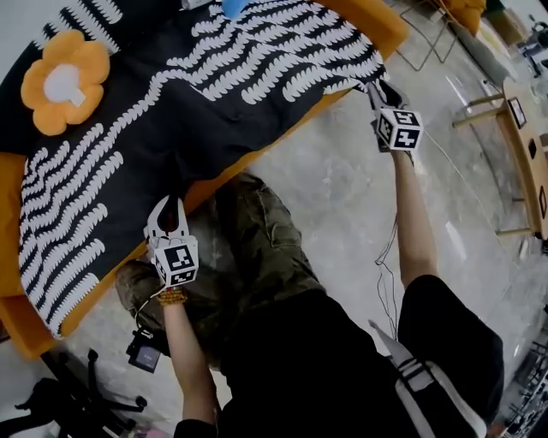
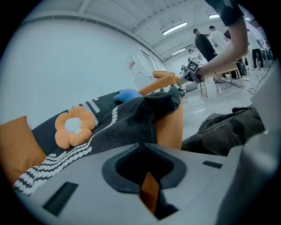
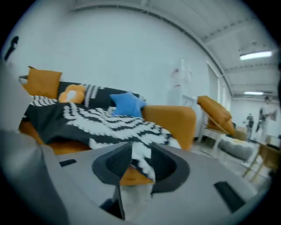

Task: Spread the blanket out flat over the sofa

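Observation:
A black blanket (image 1: pixel 214 94) with white leaf rows lies over the orange sofa (image 1: pixel 385 30), rumpled along its front edge. My left gripper (image 1: pixel 169 210) is at the front edge on the left, shut on the blanket (image 2: pixel 127 123), whose fabric runs into its jaws (image 2: pixel 145 160). My right gripper (image 1: pixel 375 87) is at the blanket's right corner by the sofa arm. Its jaws (image 3: pixel 134 169) stand parted, and the patterned corner (image 3: pixel 140 154) hangs loosely between them. An orange flower cushion (image 1: pixel 64 81) and a blue cushion (image 1: pixel 233 7) rest on the blanket.
The person's camouflage-trousered leg (image 1: pixel 257 248) is against the sofa front between the grippers. A wooden table (image 1: pixel 527 145) stands at the right, a tripod (image 1: pixel 77 402) and a small camera (image 1: pixel 144 352) at bottom left. An orange lounger (image 3: pixel 215 112) stands beyond the sofa, with people (image 2: pixel 204 44) further off.

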Motion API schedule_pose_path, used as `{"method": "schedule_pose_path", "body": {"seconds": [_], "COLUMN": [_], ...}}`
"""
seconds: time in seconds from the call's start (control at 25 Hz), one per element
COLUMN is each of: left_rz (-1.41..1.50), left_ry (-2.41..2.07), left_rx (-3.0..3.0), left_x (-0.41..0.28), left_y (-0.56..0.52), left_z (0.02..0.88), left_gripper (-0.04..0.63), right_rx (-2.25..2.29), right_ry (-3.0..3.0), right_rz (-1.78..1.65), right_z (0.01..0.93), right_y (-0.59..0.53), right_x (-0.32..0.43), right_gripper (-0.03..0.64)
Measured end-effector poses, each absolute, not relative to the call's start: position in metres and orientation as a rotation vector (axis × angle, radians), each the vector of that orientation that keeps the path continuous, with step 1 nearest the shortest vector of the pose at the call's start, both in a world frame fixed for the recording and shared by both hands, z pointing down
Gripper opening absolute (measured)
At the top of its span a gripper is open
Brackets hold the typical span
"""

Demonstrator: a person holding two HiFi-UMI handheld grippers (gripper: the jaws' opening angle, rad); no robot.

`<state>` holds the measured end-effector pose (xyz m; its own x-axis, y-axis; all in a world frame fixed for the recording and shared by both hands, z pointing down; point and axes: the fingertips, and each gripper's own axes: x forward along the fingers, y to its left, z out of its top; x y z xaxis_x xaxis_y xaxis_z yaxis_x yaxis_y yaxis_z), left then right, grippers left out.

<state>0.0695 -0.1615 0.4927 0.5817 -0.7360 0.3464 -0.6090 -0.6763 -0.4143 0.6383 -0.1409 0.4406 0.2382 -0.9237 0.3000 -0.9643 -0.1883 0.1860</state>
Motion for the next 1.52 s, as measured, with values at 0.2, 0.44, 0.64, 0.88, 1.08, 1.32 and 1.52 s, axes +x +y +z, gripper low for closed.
{"method": "schedule_pose_path", "body": {"seconds": [0.2, 0.44, 0.64, 0.88, 1.08, 1.32, 1.52], "left_rz": [-0.837, -0.729, -0.710, -0.687, -0.677, -0.656, -0.349], "left_ry": [1.238, 1.138, 1.182, 1.163, 1.184, 1.141, 1.355], "left_rx": [-2.515, -2.609, -2.585, -2.600, -2.624, -2.704, -2.868], "left_x": [0.041, 0.099, 0.073, 0.077, 0.077, 0.081, 0.034], "left_y": [-0.145, -0.160, -0.177, -0.163, -0.165, -0.160, -0.140], "left_z": [0.489, 0.497, 0.478, 0.483, 0.474, 0.481, 0.457], "left_gripper": [0.048, 0.048, 0.048, 0.048, 0.054, 0.054, 0.055], "right_rx": [1.718, 1.744, 1.688, 1.974, 1.720, 1.433, 1.421], "right_ry": [-2.180, -1.979, -1.863, -1.918, -2.110, -2.038, -1.990], "right_rz": [0.074, 0.295, 0.181, 0.252, -0.131, 0.098, 0.071], "right_z": [0.440, 0.494, 0.495, 0.438, 0.373, 0.493, 0.497], "right_y": [-0.240, -0.244, -0.235, -0.197, -0.213, -0.228, -0.190], "right_x": [0.435, 0.439, 0.410, 0.403, 0.277, 0.222, 0.207], "right_gripper": [0.184, 0.198, 0.032, 0.120, 0.160, 0.102, 0.056]}}
